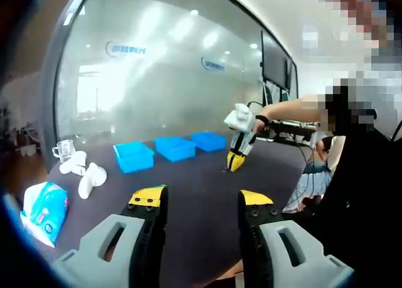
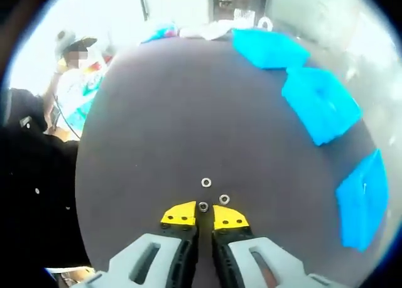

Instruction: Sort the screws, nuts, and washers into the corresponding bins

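Your right claw is nearly clenched on the dark round table, seemingly nipping a small silver nut right at its yellow tips, with three blue plastic bins ahead to its right, while your left claw hangs released.

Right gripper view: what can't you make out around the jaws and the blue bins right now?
- Small ring at the jaw tips: too small to tell nut from washer, or whether it is gripped.
- Two rings nearby: same doubt.
- Blue bins: contents blurred.
- Nearest bin: cut off by the edge.
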A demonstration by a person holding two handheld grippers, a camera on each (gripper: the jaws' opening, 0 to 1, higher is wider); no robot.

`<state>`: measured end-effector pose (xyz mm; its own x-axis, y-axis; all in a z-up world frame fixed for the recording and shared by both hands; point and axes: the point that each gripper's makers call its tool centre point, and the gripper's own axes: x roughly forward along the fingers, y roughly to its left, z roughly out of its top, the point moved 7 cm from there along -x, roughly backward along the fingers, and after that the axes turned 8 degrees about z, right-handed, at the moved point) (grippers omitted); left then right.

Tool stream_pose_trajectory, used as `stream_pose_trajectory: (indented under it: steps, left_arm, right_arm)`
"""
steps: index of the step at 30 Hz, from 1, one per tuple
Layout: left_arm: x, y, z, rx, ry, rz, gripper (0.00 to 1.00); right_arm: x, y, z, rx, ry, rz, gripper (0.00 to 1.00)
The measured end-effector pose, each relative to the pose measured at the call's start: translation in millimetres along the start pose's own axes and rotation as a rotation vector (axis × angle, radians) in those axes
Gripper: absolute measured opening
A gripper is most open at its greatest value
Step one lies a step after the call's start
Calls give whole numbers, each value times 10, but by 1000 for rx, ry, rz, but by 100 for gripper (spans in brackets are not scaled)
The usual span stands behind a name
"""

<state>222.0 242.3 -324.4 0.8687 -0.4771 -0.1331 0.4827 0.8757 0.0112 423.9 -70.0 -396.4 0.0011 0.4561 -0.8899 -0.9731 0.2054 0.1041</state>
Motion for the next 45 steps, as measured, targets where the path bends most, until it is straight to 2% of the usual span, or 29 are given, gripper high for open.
stream_pose_trajectory:
  steps: [4,12,15,19,24,28,32,36,37,42,45]
  left_arm:
    - [-7,-2,5,-1,-1,3,43]
    - [-16,-11,31,2,-7,3,43]
    - [-15,-12,42,5,-9,3,43]
    - [-11,-16,53,6,-14,0,43]
    - [-9,-9,64,5,-20,2,43]
    - [-15,-9,66,6,-19,1,43]
    - [-18,-12,65,6,-18,3,43]
    - [-17,-12,84,8,-22,6,43]
    - [-16,-11,89,8,-23,6,43]
    - [-6,-9,102,10,-23,8,43]
    - [1,0,110,8,-25,12,43]
  right_arm:
    - [10,44,8,-35,14,-20,2]
    - [-26,84,-13,-34,-8,-24,1]
    - [-60,141,-44,-31,-34,-23,2]
    - [-151,227,-85,-14,-105,-38,2]
    - [-291,317,-123,24,-236,-80,1]
    - [-446,377,-134,52,-370,-125,1]
    - [-641,430,-147,87,-525,-200,1]
    - [-802,402,-175,108,-646,-279,1]
    - [-872,387,-185,132,-715,-322,1]
    - [-1020,390,-250,169,-857,-415,1]
    - [-1073,407,-292,168,-903,-486,1]
